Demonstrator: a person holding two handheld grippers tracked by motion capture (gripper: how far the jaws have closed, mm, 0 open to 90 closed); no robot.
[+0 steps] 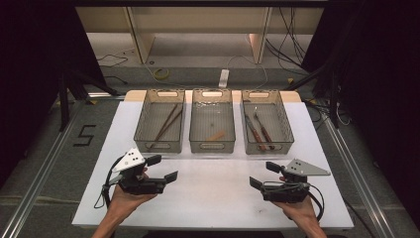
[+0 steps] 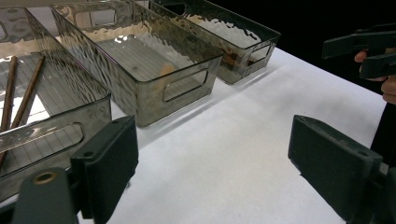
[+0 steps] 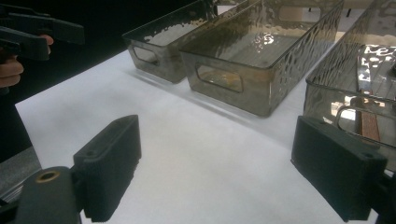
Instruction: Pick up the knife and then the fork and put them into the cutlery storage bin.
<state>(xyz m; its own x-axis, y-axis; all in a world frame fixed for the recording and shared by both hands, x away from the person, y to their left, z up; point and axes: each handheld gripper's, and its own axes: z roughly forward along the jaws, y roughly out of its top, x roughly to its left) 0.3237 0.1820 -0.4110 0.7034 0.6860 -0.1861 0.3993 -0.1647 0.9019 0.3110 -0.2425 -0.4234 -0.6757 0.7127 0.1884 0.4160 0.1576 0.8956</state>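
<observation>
- Dark walls ring a white table (image 1: pixel 208 198); from the high view three smoky bins stand in a row at its far half. Taking the middle bin (image 1: pixel 212 145) as the mark: the left bin (image 1: pixel 159 144), just beside it, holds two brown chopsticks (image 1: pixel 167 125) lying lengthwise; the right bin (image 1: pixel 267 145), on its other side, holds wood-handled cutlery (image 1: pixel 258 133); the middle bin itself has one small tan piece (image 1: pixel 216 135) near its front wall.
- Nearer the person than the middle bin, the left gripper (image 1: pixel 161 168) and right gripper (image 1: pixel 261 174) hover over bare table, one to each side of it, each with jaws spread and holding nothing.
- Left gripper view: its jaws stand wide over the white surface, the chopsticks (image 2: pixel 18 95) seen through the left bin's wall (image 2: pixel 60 135), the middle bin's handle slot (image 2: pixel 184 85) beyond. The other gripper (image 2: pixel 369 53) shows at the far right.
- Right gripper view: jaws likewise wide apart; the cutlery (image 3: pixel 369 123) sits behind the right bin's front wall (image 3: pixel 327 105), close to the right-hand jaw. The other gripper (image 3: pixel 32 32) hangs at top left.
- My judgement: nothing is picked yet, so the step is a reach. To do it well, lift over the front rim before dipping in, line the jaws across a handle rather than along it, and grip near the middle so it won't swing.
</observation>
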